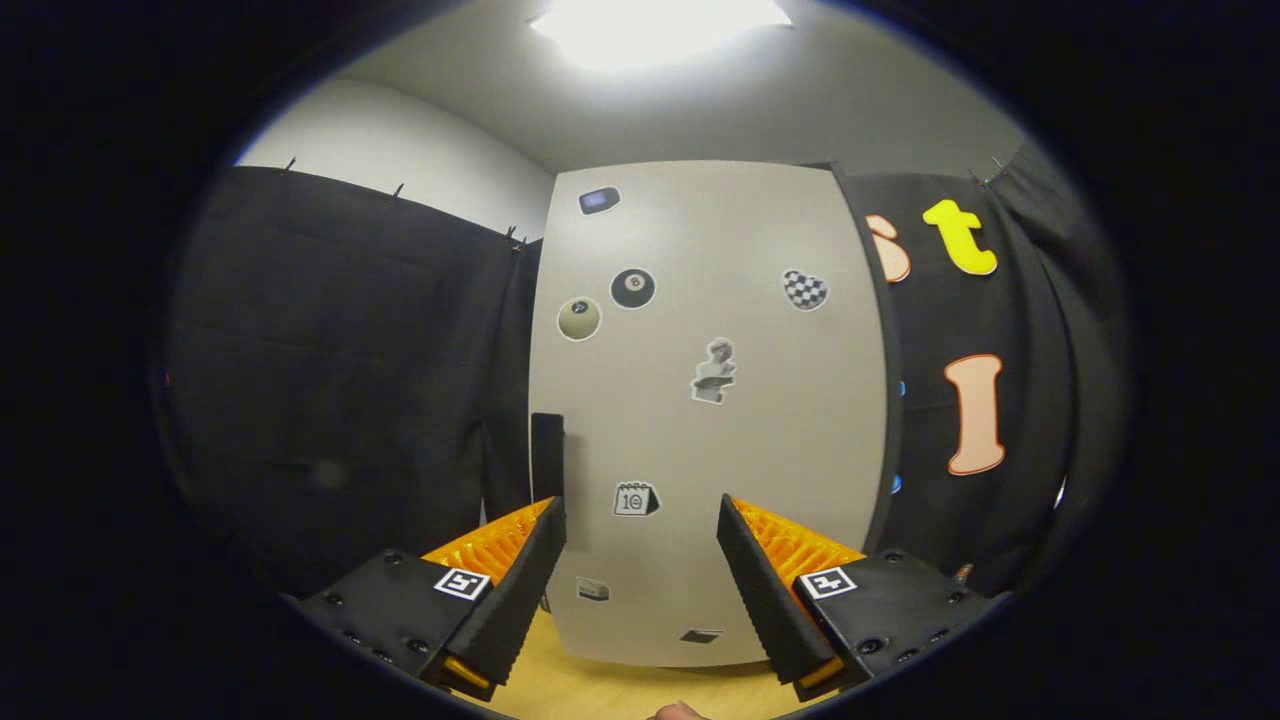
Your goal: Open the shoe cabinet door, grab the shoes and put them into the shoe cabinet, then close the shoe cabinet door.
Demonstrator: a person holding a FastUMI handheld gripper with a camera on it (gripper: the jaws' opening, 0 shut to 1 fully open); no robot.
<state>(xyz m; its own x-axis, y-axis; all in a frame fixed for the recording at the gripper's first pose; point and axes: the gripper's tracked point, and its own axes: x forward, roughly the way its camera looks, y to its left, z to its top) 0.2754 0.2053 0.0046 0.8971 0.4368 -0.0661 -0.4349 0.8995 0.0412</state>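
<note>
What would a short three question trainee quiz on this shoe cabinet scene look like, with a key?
1. True or false: the cabinet door is shut.
2. The gripper fingers are: A open with nothing between them, B shut on the handle, C holding a shoe.
3. Which thing on the door edge sits just above the left finger?
Key: 1 true. 2 A. 3 the dark handle.

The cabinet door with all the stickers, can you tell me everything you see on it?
The cabinet door is a tall, smooth, pale grey panel standing upright and shut on a wooden floor, between black cloth walls. Stickers dot it: a black billiard ball, a cream ball, a checkered heart, a small statue, a calendar. A dark handle sits at its left edge. The open hand-held gripper faces it without touching.
</note>
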